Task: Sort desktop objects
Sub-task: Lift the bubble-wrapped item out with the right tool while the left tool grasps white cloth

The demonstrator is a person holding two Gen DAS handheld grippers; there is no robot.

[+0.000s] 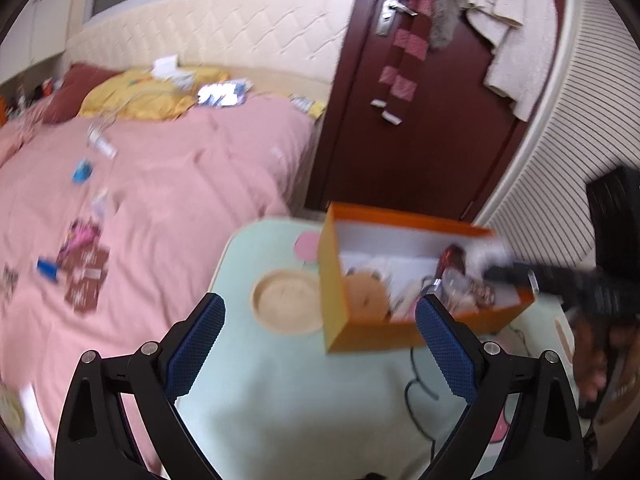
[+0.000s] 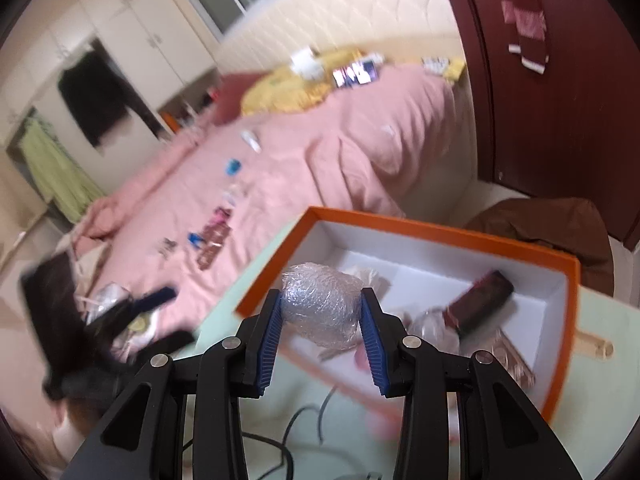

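Right claw (image 2: 322, 316) grips blurred plastic-wrapped bundle (image 2: 320, 308).

A home bedroom: pink-quilted bed (image 1: 160, 184), padded headboard (image 1: 208, 28), wardrobe (image 2: 132, 36).

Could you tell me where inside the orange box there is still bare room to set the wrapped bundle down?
The orange box is bare along its far white floor. The near side is crowded with a dark red case and wrapped items, beside the bundle in the right gripper.

In the left wrist view, the box (image 1: 400, 336) sits right of centre on the counter (image 1: 288, 400), a round dish (image 1: 286, 300) just left, the bed (image 1: 168, 184) filling the left.
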